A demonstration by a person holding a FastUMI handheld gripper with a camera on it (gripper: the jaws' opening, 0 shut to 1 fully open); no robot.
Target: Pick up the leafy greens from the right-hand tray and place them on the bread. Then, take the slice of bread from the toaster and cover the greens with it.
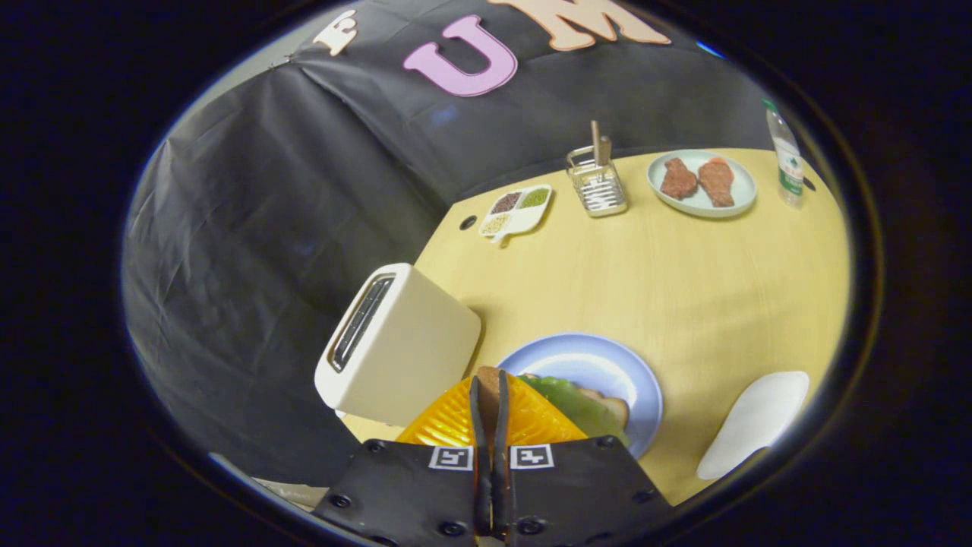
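Above the blue plate | tongs pinch the bread slice tight | greens lie below | lower bread flat, edges lined up, then let go.

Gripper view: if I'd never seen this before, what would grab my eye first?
Probably the slice of bread pinched edge-on between the nearly closed jaws of the gripper, hanging over the blue plate, where leafy greens already lie on another slice. Next, the white toaster standing just beside the plate. Farther across the yellow table sits a plate of meat pieces.
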